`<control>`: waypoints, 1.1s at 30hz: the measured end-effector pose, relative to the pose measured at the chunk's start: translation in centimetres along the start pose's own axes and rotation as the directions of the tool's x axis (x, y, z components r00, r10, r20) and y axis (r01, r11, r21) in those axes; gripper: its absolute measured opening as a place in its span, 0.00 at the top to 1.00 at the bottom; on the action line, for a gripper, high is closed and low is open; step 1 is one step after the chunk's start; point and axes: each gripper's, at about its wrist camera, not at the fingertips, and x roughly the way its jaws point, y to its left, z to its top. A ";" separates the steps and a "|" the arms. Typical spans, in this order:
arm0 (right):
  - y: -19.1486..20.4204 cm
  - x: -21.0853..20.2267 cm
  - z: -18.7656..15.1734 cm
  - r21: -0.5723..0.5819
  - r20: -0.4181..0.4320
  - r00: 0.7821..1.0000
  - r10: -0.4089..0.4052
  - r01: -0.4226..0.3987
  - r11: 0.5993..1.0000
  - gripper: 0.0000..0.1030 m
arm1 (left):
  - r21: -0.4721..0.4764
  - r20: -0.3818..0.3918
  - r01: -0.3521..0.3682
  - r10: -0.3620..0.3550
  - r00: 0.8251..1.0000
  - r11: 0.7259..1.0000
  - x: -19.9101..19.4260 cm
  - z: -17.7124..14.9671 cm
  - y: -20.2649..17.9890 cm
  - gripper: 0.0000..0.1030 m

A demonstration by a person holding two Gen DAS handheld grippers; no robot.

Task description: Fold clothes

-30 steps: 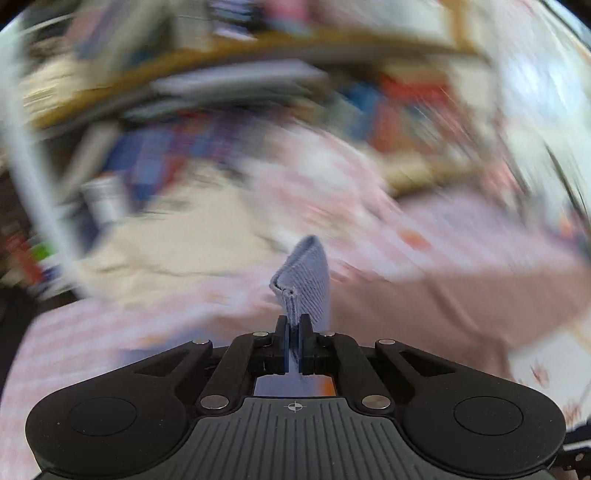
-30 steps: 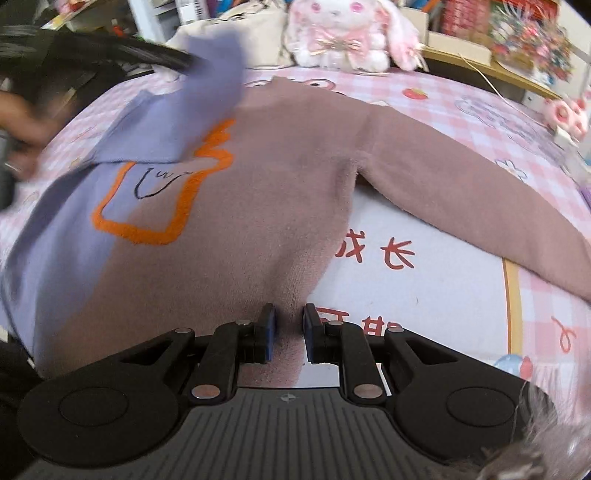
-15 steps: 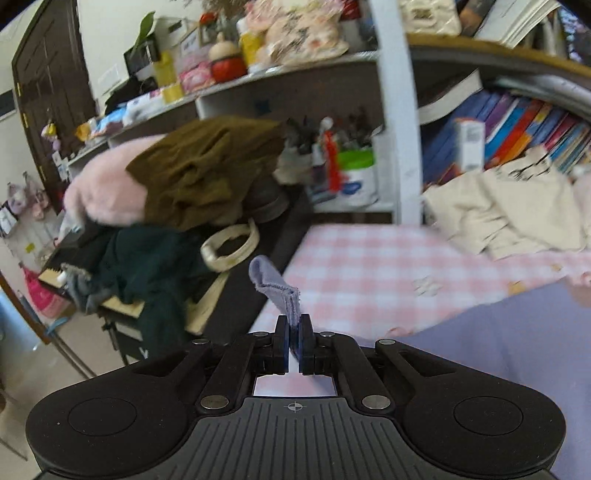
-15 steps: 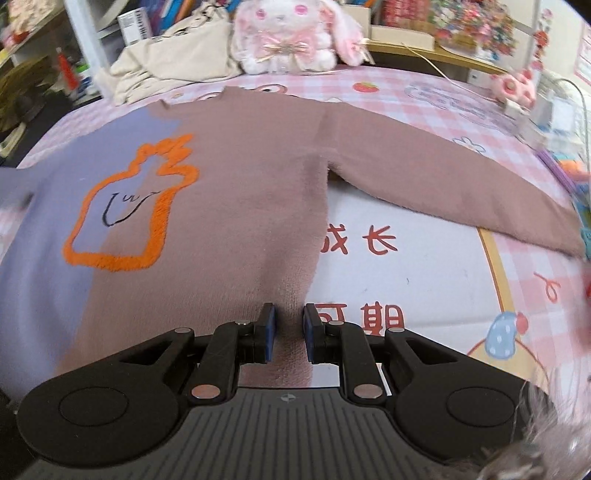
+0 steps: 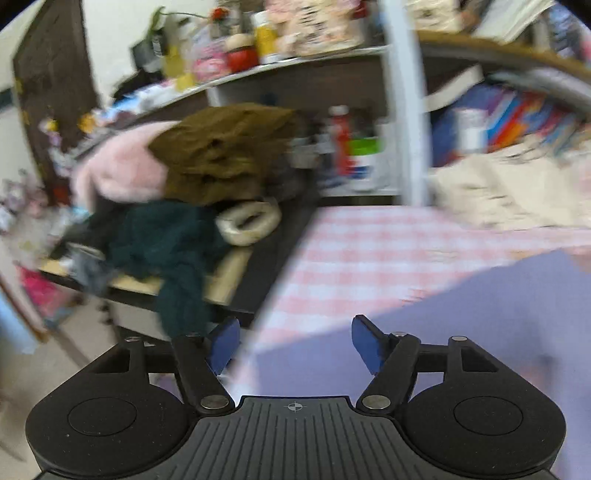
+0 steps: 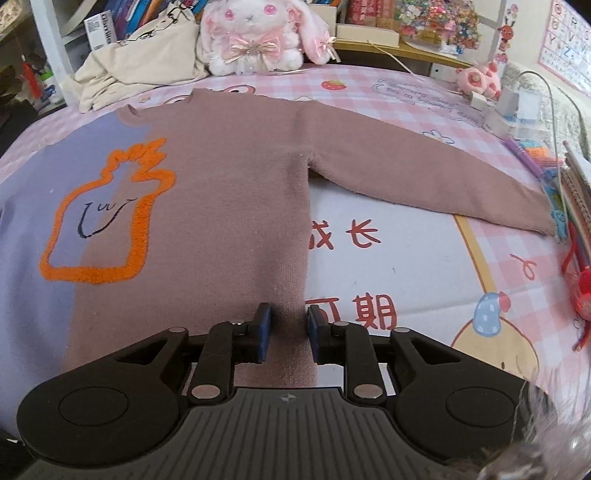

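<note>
A sweater [image 6: 229, 192], half brown and half lavender with an orange outline figure, lies flat on the pink checked bed. Its brown sleeve [image 6: 424, 177] stretches out to the right. My right gripper [image 6: 288, 332] is open, its jaws a little apart astride the sweater's brown bottom hem, near its right side edge. My left gripper [image 5: 295, 343] is open wide and empty above the lavender sleeve [image 5: 461, 332] at the bed's left edge.
A pink plush rabbit [image 6: 258, 33] and a cream garment [image 6: 140, 59] lie at the bed's far side. Pens and toys [image 6: 554, 184] sit at the right edge. A heap of clothes [image 5: 177, 192] lies on a low table left of the bed, below shelves.
My left gripper carried the lavender sleeve out to the left, then opened and let it go. The right gripper's jaws opened slightly; it stayed at the hem.
</note>
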 end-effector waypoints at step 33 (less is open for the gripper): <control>-0.7 1.9 2.6 0.135 0.041 0.999 -0.021 0.015 0.991 0.91 | -0.054 -0.266 0.474 -0.470 0.841 0.879 7.7 -1.0 -13.8 0.95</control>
